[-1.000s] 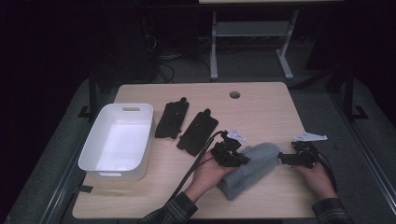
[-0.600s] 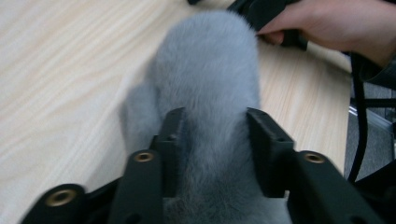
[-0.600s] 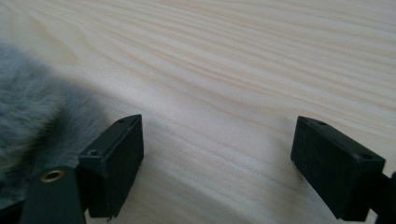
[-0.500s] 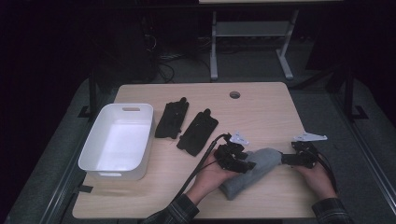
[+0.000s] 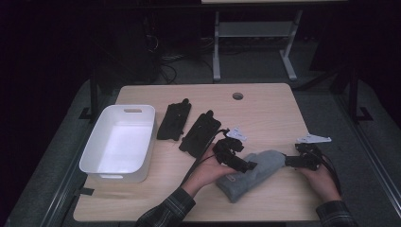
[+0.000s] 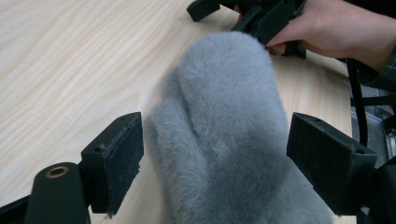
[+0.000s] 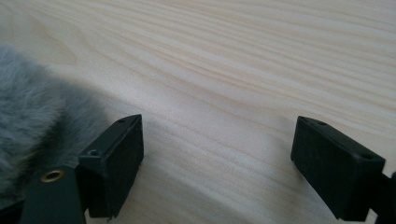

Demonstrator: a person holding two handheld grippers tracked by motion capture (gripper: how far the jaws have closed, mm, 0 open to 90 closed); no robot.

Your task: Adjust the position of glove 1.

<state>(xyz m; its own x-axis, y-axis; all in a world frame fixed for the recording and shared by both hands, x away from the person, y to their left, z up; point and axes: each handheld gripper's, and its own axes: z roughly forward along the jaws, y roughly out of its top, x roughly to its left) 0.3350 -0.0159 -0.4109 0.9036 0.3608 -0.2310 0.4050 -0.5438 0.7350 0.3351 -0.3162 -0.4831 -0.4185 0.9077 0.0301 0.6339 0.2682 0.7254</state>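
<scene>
Your left gripper (image 6: 215, 154) has just been opening its jaws, which now stand released on either side of the fluffy grey fleece mitten (image 5: 255, 171), not pinching it. The mitten lies flat on the pale wooden table (image 5: 265, 113) between your hands. Your right gripper (image 7: 217, 158) rests spread at its far tip, grasping nothing, likely to steady that end.

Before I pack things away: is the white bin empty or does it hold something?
Empty. In the high view the white bin shows only its bare white floor; the grey mitten lies out on the table.
</scene>
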